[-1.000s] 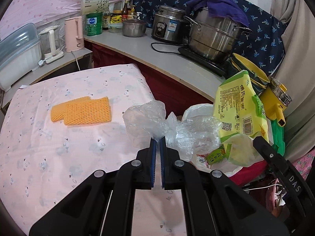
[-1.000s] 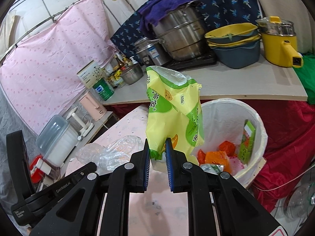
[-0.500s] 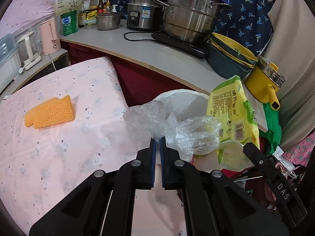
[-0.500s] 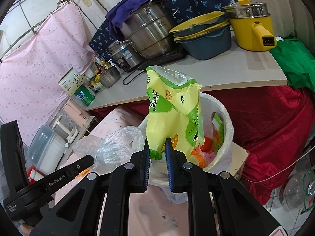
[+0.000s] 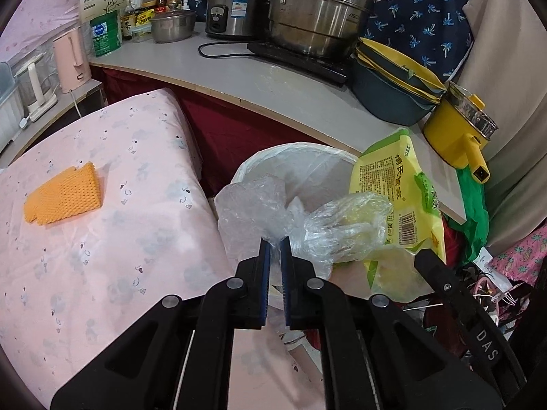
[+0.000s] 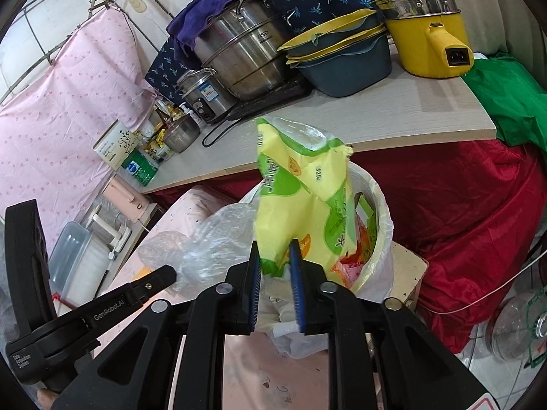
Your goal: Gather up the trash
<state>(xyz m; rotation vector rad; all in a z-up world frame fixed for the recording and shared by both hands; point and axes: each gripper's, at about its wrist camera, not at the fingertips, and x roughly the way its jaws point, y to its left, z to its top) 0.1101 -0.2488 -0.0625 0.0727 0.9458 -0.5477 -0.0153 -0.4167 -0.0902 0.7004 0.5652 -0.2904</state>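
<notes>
Two tools opening, yellow-green packet (image 6: 301, 198) upright over bin (image 6: 379, 205)

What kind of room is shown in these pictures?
Probably a small home kitchen corner: a steel stockpot and a rice cooker stand on the counter, with a lined trash bin below.

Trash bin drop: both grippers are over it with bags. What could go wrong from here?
1. The right gripper is opening on the yellow-green snack bag, which stands tall over the trash bin; it may tip over the rim rather than drop in.
2. The left gripper is opening on the clear plastic bag, which is light and may cling to the pads or drift onto the pink tablecloth.
3. The two bags overlap, so one may drag the other.
</notes>
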